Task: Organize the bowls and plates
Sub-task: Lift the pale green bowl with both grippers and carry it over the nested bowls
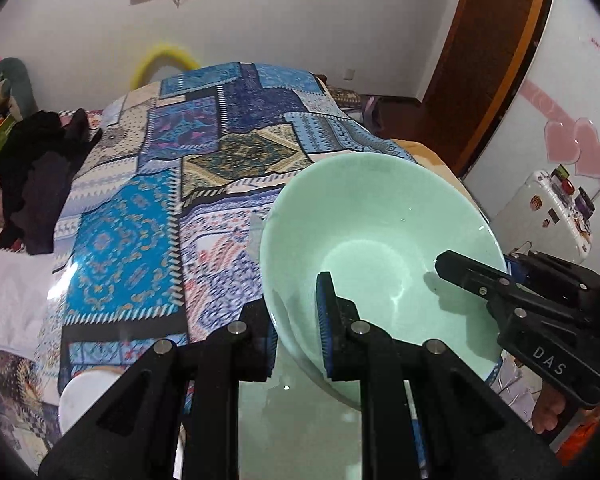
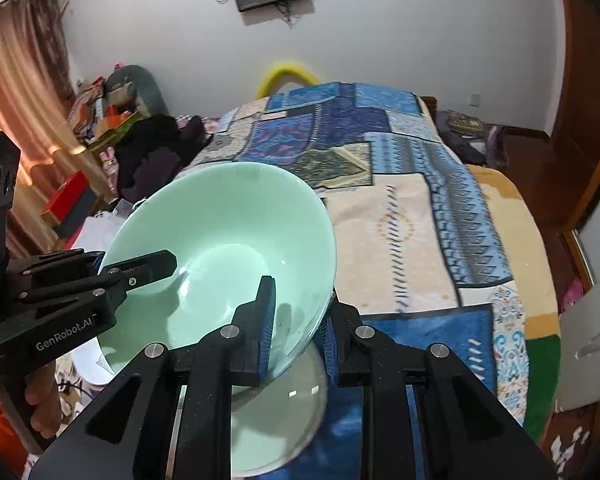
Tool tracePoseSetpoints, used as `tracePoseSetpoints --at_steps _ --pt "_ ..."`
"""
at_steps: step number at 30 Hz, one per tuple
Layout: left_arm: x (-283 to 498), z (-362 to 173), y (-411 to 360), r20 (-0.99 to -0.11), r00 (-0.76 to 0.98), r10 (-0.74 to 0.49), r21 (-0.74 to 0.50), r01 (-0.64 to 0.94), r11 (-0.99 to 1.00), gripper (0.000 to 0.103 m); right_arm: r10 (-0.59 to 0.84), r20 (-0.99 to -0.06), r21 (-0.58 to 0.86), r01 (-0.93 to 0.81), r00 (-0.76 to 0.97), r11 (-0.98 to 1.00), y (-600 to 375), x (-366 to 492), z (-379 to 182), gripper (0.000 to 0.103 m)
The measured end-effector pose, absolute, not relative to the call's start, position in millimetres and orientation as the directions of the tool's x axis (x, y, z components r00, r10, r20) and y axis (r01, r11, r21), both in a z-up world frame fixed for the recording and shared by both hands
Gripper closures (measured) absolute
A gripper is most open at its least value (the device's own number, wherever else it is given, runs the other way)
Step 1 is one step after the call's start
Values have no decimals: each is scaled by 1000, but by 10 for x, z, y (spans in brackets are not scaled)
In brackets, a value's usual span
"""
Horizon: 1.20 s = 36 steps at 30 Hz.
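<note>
Two grippers share one pale green bowl (image 1: pixel 380 248), each clamped on an opposite side of its rim, so the load is split and the bowl cannot swing or tip out of a single pinch. Starting at the left side of the bed, dark clothing (image 1: pixel 40 172) lies heaped along the edge, and a patchwork blanket (image 1: pixel 172 184) in blues and creams covers the top. The left gripper (image 1: pixel 300 332) is clenched on the bowl's near-left rim, one finger inside the bowl and the other outside the wall. The bowl hangs tilted above the bed's near edge, its opening facing the far wall, apparently touching nothing below. Under it sits a second pale green dish (image 2: pixel 284 412), probably a plate, near the bed's near edge; a white round thing (image 1: pixel 80 396) shows at the near-left corner. The right gripper (image 2: pixel 296 332) grasps the opposite rim the same way, pads pressed on both faces of the wall. Judging by the tilt and height, the bowl is in transit toward a stacking spot.
</note>
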<state>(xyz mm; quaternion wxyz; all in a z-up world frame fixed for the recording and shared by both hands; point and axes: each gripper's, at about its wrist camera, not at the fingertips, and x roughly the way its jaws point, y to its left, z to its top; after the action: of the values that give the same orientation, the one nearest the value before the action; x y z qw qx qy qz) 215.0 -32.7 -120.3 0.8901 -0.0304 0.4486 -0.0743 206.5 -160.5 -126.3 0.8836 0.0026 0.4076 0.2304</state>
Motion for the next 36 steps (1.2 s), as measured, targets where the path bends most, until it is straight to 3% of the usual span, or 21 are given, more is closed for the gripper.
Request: tracePoseSetpoints --at_steps 19,36 --pt "1191 -995 855 -747 664 -46 -150 -101 984 86 533 -707 210 -582 465 786 -549 1688 -1311 83" --pt "844 -1405 1506 -790 613 -3 -175 -221 960 86 545 -762 243 -626 350 741 6 1591 -1674 83"
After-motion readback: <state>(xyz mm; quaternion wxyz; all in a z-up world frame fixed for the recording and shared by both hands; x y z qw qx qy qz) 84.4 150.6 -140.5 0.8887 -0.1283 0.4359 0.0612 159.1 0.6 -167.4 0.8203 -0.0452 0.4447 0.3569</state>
